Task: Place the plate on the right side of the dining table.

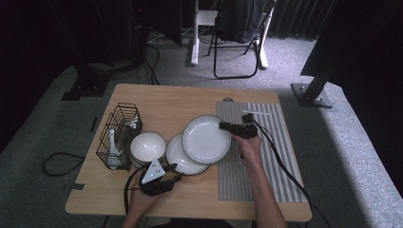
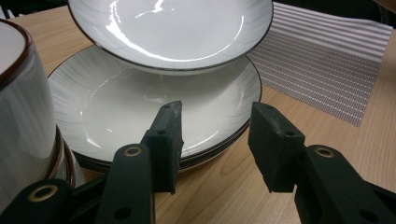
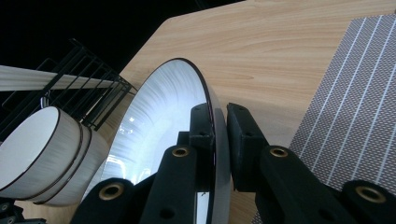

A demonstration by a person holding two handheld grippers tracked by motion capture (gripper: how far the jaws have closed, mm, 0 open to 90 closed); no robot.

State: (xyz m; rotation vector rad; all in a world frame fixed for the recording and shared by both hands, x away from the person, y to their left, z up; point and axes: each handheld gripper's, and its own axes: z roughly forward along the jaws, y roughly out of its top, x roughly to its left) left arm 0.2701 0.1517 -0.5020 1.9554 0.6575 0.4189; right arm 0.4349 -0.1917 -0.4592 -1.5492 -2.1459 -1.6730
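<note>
Now the right gripper (image 1: 227, 126) clamps the rim of a white plate (image 1: 205, 139), holding it above the plate stack (image 1: 178, 156) beside the striped mat (image 1: 266, 142). Nearby, the left gripper (image 1: 175, 172) stands wide apart, holding nothing, at the stack's near edge.

This looks like a lab or recording studio, not a home. A light wooden table (image 1: 157, 102) stands alone on grey carpet (image 1: 351, 142), with black curtains (image 1: 294, 16) at the far side, black metal stand feet (image 1: 311, 92) left and right, and loose cables (image 1: 59, 164).
</note>
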